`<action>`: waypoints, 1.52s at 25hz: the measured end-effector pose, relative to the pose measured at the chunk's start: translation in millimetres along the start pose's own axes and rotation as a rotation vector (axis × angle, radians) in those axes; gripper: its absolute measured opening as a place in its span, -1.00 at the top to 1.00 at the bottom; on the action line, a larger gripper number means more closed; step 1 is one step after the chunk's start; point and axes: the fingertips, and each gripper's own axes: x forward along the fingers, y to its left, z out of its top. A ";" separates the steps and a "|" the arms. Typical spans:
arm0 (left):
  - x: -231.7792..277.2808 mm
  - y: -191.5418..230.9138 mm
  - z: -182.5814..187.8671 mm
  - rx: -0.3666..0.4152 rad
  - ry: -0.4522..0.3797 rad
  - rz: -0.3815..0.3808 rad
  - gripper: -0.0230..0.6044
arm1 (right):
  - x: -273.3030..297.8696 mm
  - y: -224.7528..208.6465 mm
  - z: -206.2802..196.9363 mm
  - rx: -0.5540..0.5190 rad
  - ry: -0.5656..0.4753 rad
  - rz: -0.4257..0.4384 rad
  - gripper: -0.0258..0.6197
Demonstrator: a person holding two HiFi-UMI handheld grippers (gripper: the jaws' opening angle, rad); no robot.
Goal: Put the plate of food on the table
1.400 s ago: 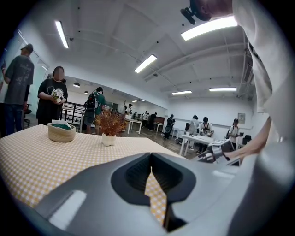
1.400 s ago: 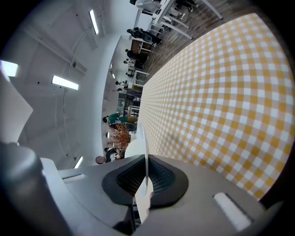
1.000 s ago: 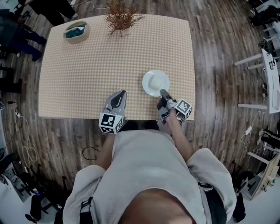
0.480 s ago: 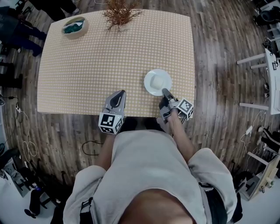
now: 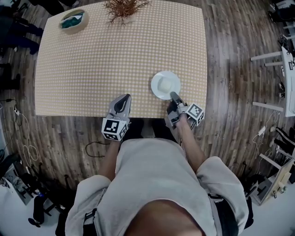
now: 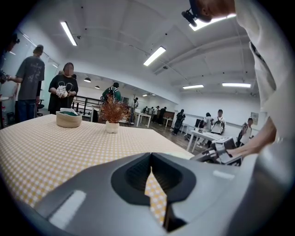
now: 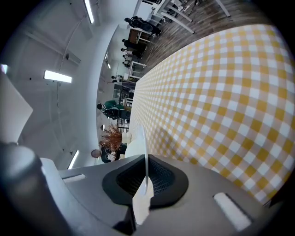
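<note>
A white plate (image 5: 175, 79) with a pale block of food (image 5: 163, 84) is over the front right part of the yellow checked table (image 5: 92, 60). My right gripper (image 5: 173, 95) is shut on the plate's near rim. In the right gripper view the plate (image 7: 144, 143) runs edge-on between the jaws of that gripper (image 7: 145, 184). Whether the plate rests on the cloth I cannot tell. My left gripper (image 5: 124, 97) hovers at the table's front edge, left of the plate, shut and holding nothing. In the left gripper view the left gripper (image 6: 154, 184) shows only cloth through a thin slit.
A basket with green contents (image 5: 73, 19) (image 6: 69, 118) and a dried plant in a small pot (image 5: 123, 7) (image 6: 112, 113) stand at the table's far edge. Wooden floor surrounds the table. People and other tables (image 6: 207, 133) are in the background.
The head camera has shifted a little, so the table sits higher in the picture. The plate and both grippers keep almost the same places, the right one still shut on the rim.
</note>
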 end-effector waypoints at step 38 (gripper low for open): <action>-18.2 14.4 -30.3 -0.085 0.055 0.065 0.89 | 143.9 54.6 47.0 -0.042 0.055 0.018 0.88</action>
